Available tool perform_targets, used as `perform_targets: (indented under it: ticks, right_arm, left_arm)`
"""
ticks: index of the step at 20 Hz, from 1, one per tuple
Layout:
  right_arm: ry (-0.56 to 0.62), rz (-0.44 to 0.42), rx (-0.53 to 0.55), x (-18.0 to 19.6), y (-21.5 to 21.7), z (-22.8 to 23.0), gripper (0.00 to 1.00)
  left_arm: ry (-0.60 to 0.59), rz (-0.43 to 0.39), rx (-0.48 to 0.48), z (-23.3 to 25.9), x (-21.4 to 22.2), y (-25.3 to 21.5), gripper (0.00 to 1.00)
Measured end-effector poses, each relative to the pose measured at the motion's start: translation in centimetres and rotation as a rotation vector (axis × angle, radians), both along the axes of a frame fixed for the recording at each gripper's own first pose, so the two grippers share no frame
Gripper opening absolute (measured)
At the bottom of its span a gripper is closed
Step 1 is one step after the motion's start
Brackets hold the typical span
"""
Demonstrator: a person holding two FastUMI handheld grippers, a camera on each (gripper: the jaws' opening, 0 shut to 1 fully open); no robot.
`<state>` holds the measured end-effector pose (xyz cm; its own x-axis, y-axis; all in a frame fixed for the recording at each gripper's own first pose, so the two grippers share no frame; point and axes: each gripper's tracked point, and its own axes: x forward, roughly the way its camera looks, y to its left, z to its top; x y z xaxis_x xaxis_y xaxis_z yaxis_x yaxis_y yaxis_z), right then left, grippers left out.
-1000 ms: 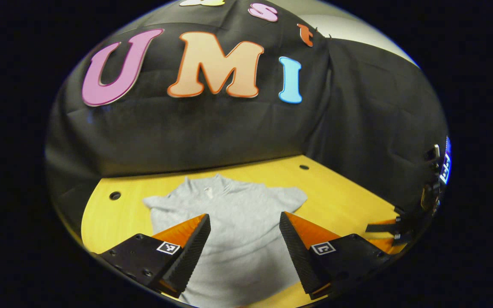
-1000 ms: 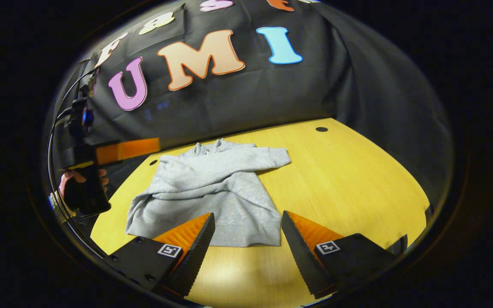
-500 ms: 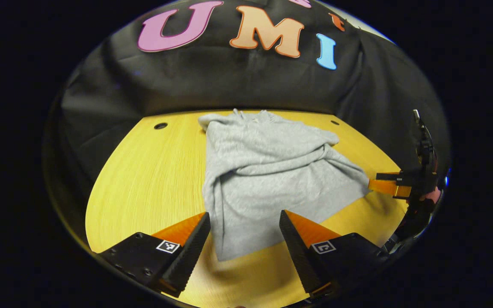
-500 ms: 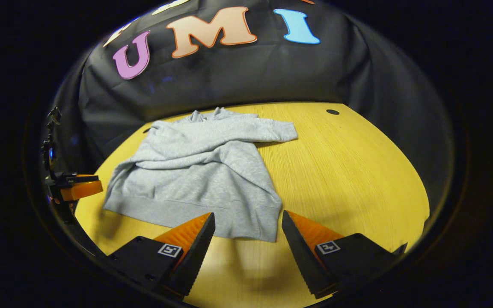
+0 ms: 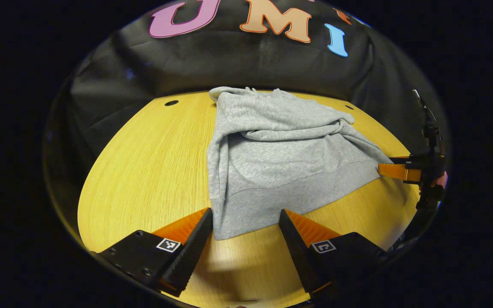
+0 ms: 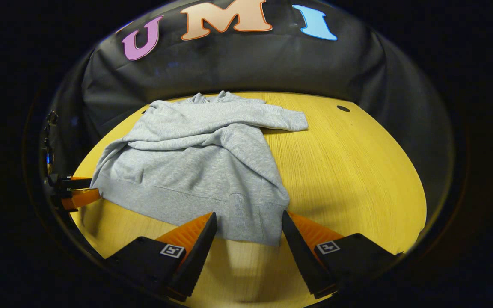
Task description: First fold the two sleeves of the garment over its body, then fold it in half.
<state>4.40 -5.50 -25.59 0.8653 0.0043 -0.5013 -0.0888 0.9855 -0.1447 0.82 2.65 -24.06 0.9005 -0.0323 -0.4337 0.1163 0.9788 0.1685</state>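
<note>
Both grippers nearer sweatshirt [image 5: 280, 171] hem

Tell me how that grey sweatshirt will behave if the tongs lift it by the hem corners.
The grey sweatshirt is probably floppy: it already lies in soft folds and creases, so it would sag between the corners. The sleeves folded across its body may slide off when lifted. On the smooth wooden table it would likely drag easily.

The sweater [image 5: 280, 162] at frame centre is plain heather grey. The table [image 5: 144, 171] beneath is yellow wood with fine grain. The wall [image 6: 238, 64] across the top is black.
</note>
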Motion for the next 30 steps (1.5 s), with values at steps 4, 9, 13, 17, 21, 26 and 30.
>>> perform_targets:
  ticks: [4,9,13,17,21,26,30]
  right_arm:
    - [0.008,0.011,0.006,0.0,0.3,-0.2,0.86]
    - [0.032,0.048,0.034,-0.4,2.1,-0.5,0.46]
    - [0.042,0.040,0.032,-0.4,2.4,-0.6,0.13]
    - [0.048,0.017,0.036,-0.4,2.4,-0.4,0.05]
    - [0.033,0.008,0.053,-0.5,2.6,0.8,0.05]
    - [-0.020,0.024,0.098,0.4,3.4,4.3,0.03]
    - [-0.092,0.037,0.117,2.8,4.0,8.1,0.05]
  left_arm:
    - [-0.006,0.011,0.020,0.1,0.4,-0.1,0.92]
    - [0.001,-0.002,0.011,0.1,0.8,-0.8,0.64]
    - [0.031,-0.023,-0.013,0.2,1.1,-1.4,0.21]
    - [0.017,0.001,0.014,0.3,1.1,-1.4,0.00]
    - [0.022,0.006,-0.054,1.2,0.9,-2.0,0.00]
    - [-0.078,-0.013,-0.158,5.6,2.2,-3.2,0.00]
    - [-0.177,-0.027,-0.233,11.1,5.0,-4.1,0.00]
